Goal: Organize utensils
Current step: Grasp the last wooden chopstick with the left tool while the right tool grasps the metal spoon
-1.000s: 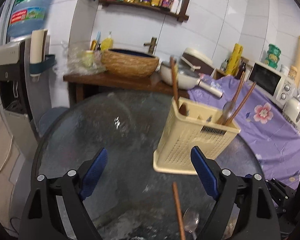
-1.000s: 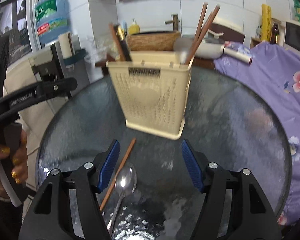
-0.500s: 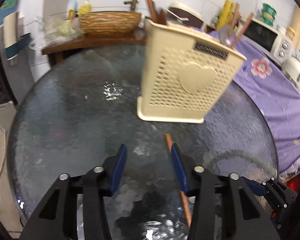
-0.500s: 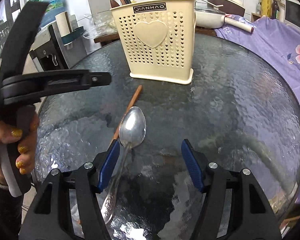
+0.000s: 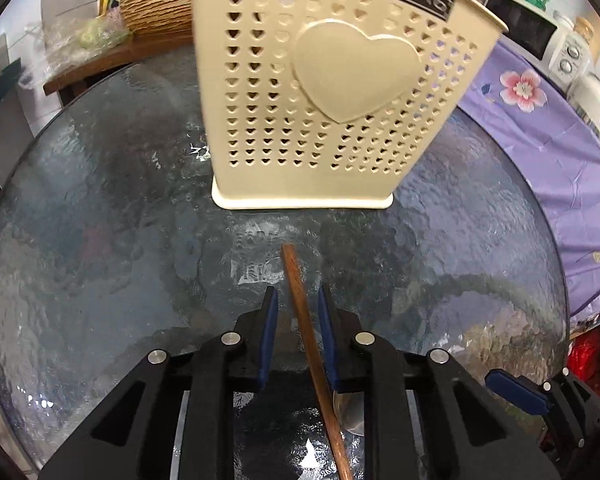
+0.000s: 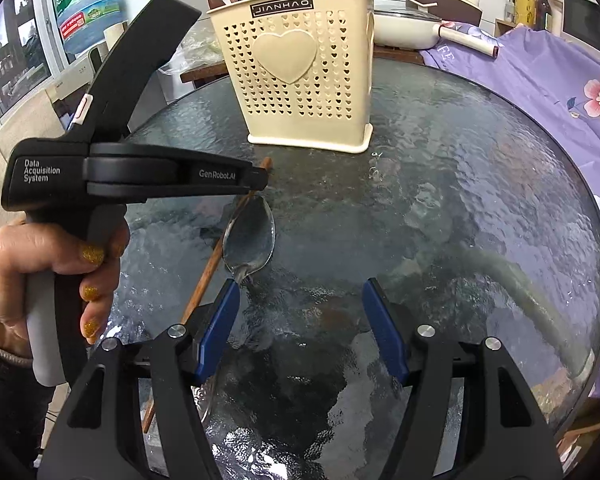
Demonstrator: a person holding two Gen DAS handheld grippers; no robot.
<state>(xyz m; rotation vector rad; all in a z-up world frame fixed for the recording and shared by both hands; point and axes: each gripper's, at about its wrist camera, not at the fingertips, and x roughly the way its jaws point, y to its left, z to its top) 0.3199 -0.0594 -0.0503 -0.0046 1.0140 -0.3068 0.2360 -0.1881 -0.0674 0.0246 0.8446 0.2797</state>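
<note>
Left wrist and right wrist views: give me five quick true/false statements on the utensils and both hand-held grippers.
1. The wooden chopstick lies between the blue pads of the left hand-held gripper. True; its jaws are closing around it.
2. The metal spoon is standing in the cream utensil holder. False: it lies flat on the glass table beside the chopstick.
3. The right hand-held gripper grips the spoon. False: it is open, with nothing held.
4. The holder stands upright on the table. True.
5. The holder is empty. False: utensils already stick out of its top.
</note>
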